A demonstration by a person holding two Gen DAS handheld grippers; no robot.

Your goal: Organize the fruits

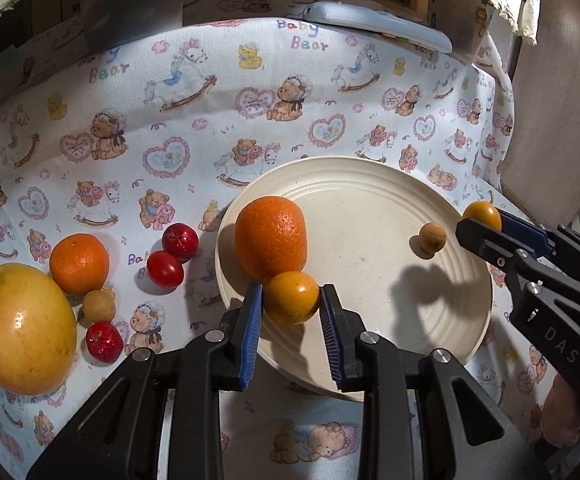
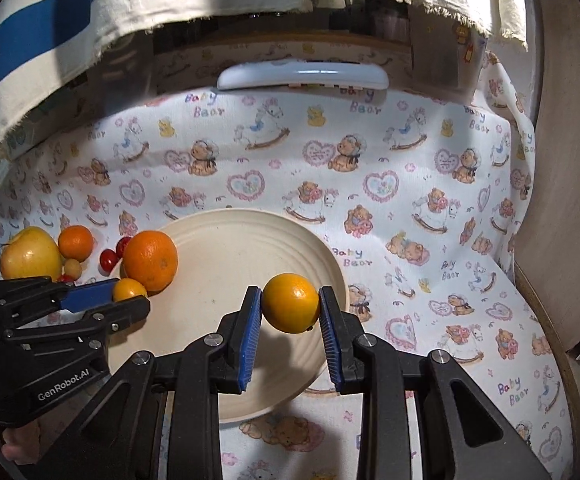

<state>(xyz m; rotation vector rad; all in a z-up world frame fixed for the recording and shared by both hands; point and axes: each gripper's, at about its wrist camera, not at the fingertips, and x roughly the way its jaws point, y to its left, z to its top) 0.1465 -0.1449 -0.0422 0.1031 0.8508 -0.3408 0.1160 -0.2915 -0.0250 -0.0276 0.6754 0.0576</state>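
My left gripper is shut on a small yellow-orange fruit, just above the near left rim of the cream plate. A large orange lies on the plate right behind it. A small tan longan also lies on the plate. My right gripper is shut on a second small orange fruit, above the plate's right side. In the left wrist view the right gripper enters from the right. In the right wrist view the left gripper comes in from the left.
On the bear-print cloth left of the plate lie a yellow apple, a mandarin, a longan and three small red fruits. A white remote lies at the back. A wooden edge borders the right.
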